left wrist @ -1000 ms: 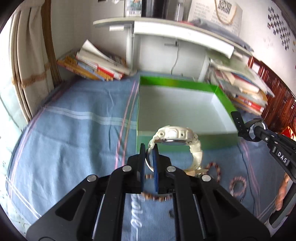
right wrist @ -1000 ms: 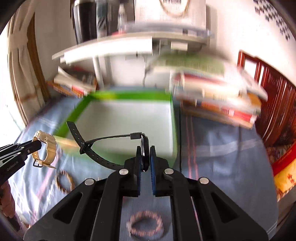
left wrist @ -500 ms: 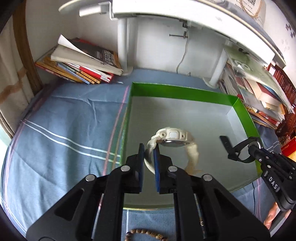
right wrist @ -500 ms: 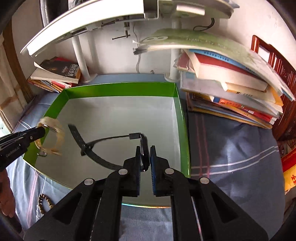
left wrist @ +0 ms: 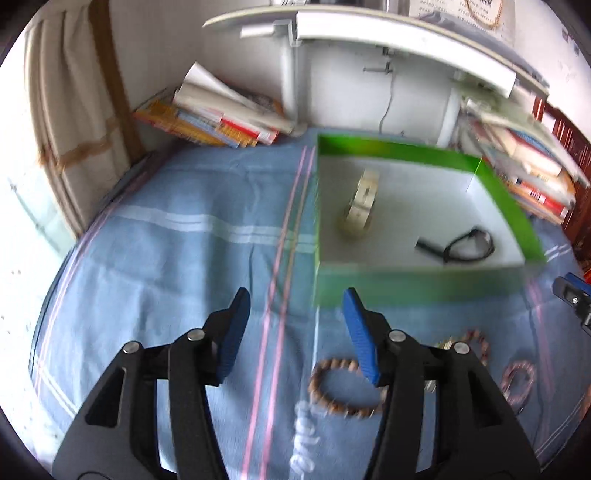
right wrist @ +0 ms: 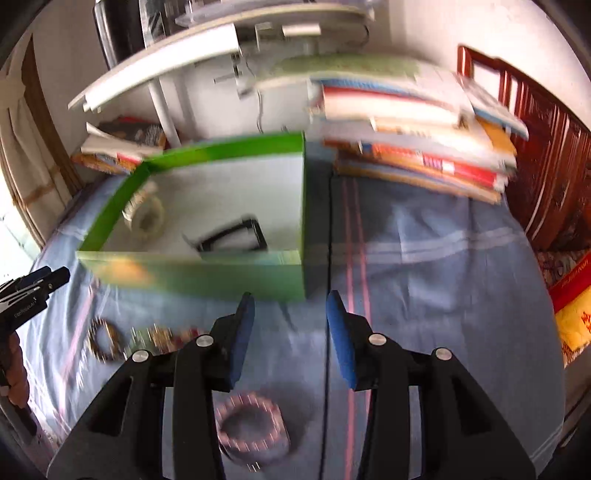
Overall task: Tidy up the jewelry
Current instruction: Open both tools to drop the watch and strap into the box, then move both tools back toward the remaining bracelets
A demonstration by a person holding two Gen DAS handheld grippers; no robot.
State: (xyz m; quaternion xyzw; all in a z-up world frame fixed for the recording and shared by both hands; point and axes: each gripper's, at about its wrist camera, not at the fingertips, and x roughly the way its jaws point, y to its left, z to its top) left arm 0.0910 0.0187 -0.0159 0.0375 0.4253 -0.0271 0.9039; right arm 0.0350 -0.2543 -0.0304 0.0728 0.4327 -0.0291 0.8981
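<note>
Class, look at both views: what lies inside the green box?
Inside the green box lie a cream watch and a black watch, apart on its white floor. The near wall hides the floor strip just behind it.

Lived-in room of a home, study corner. Blue striped cloth (left wrist: 177,229) spread as work surface. Untidy book stacks far left (left wrist: 221,122) and far right (right wrist: 413,133). White shelf (left wrist: 369,29) against far wall, beige curtain (left wrist: 62,122) at left, red wooden chair (right wrist: 535,147) at right.
</note>
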